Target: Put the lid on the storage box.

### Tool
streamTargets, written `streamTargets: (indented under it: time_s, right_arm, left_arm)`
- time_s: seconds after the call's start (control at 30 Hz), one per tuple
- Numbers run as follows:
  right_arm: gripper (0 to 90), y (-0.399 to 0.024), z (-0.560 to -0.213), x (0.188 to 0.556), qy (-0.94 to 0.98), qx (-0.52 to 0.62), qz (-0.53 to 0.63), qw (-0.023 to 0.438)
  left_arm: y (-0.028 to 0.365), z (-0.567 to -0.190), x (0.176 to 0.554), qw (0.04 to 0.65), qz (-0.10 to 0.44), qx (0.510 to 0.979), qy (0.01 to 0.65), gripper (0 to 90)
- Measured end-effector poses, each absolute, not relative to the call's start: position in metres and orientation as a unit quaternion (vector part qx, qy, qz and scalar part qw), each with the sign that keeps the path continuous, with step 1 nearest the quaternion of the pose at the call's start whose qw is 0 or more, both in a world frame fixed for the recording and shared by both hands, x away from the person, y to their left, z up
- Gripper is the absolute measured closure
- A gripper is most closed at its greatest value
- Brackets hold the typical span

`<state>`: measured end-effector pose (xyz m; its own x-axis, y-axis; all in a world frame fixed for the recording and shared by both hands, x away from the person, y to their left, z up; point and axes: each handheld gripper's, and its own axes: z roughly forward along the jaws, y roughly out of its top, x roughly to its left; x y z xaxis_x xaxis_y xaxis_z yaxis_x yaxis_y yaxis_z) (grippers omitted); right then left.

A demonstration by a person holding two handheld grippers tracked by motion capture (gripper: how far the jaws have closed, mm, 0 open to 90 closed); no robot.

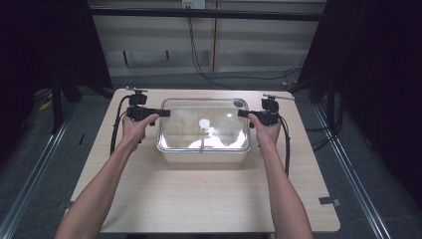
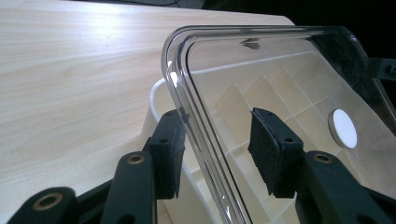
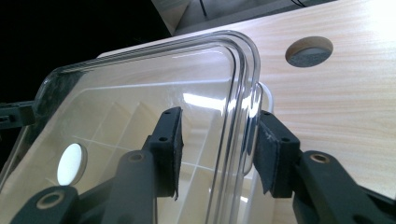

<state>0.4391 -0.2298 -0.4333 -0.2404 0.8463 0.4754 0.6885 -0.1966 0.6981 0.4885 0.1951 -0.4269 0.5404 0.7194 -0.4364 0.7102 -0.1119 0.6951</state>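
Observation:
A clear plastic lid with a white disc in its middle lies on a white box with compartments at the table's centre. My left gripper straddles the lid's left rim and my right gripper straddles its right rim. In the left gripper view the lid's edge runs between the jaws of the left gripper, with a gap to the inner pad. In the right gripper view the rim passes between the jaws of the right gripper, likewise with a gap. Both stand open.
The box sits on a light wooden table with bare wood in front of it and to both sides. A round hole is cut in the tabletop near the box's far right corner. Cables trail from both grippers.

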Motion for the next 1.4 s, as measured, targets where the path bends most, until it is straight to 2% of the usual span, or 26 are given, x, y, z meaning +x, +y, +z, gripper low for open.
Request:
streamTargets:
  time_s: [0.77,0.93,1.17,1.3,1.4]
  right_arm:
    - [50.5,-0.227,-0.451,0.442,0.637,0.628,0.439,0.084]
    - [46.4,-0.222,-0.450,0.441,0.639,0.631,0.430,0.093]
    - [33.6,-0.220,-0.449,0.438,0.654,0.622,0.420,0.094]
    - [30.4,-0.222,-0.445,0.435,0.651,0.619,0.428,0.098]
    - [29.3,-0.226,-0.441,0.430,0.654,0.615,0.429,0.103]
  left_arm:
    - [0.196,-0.448,0.489,0.447,-0.009,0.747,0.492,54.1]
    - [0.194,-0.447,0.488,0.445,-0.011,0.750,0.490,52.1]
    - [0.195,-0.448,0.485,0.434,0.001,0.754,0.492,37.7]
    - [0.201,-0.445,0.479,0.440,-0.003,0.746,0.500,32.2]
    - [0.206,-0.440,0.474,0.436,0.003,0.754,0.490,24.4]
